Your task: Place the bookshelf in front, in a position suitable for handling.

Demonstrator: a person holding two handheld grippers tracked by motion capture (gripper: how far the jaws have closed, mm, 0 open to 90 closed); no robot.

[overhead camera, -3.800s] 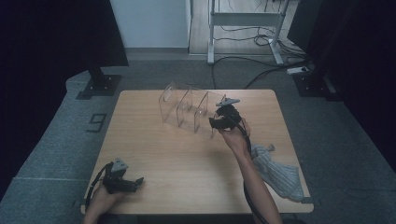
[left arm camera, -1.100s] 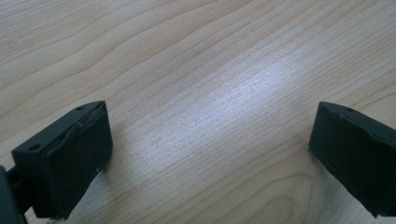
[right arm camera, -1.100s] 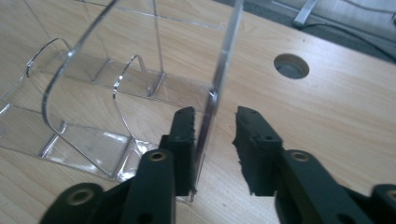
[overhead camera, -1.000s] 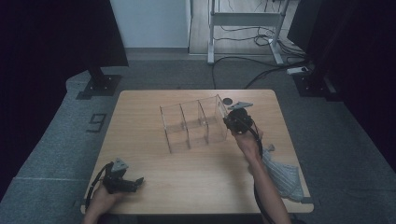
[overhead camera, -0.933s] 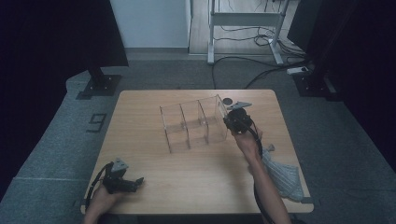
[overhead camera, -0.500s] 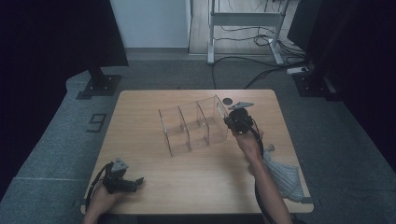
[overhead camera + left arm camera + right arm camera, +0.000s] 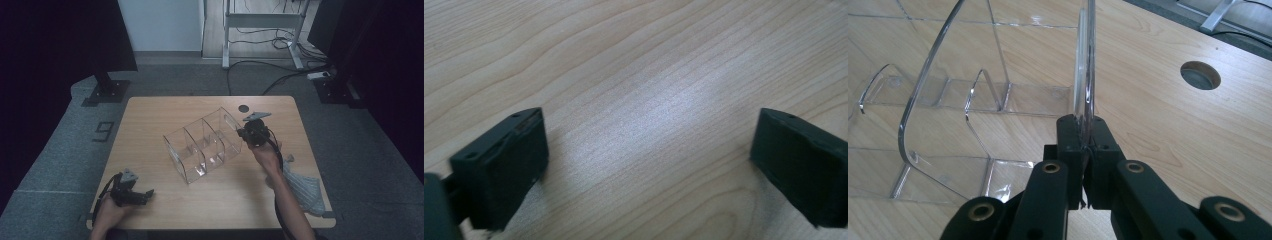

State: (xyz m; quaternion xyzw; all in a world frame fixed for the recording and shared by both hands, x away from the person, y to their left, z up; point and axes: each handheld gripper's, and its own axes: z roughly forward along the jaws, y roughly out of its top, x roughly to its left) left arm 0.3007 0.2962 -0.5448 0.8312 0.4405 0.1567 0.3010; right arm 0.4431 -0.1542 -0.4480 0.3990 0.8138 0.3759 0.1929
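- Your right tool (image 7: 246,131) is clamped on the end wall of the clear acrylic organizer (image 7: 205,147); in the right gripper view the jaws of this tool (image 7: 1086,131) have just finished closing, and the thin clear wall now stands pinched between the two pads.
- The organizer (image 7: 973,95) sits near the middle of the wooden bench (image 7: 165,107), set at a slant to the bench edges, with its three open compartments side by side.
- You hold it by the end nearest the round cable hole (image 7: 243,108) in the bench top; in the right gripper view that hole (image 7: 1200,75) lies just beyond the gripped wall, to its right.
- Your left tool (image 7: 145,193) rests at the near left corner of the bench, well apart from the organizer.
- In the left gripper view that tool (image 7: 649,160) has its jaws spread wide over bare wood, with nothing between them.
- A grey mesh bag (image 7: 302,187) lies at the near right edge of the bench, just beside your right forearm.
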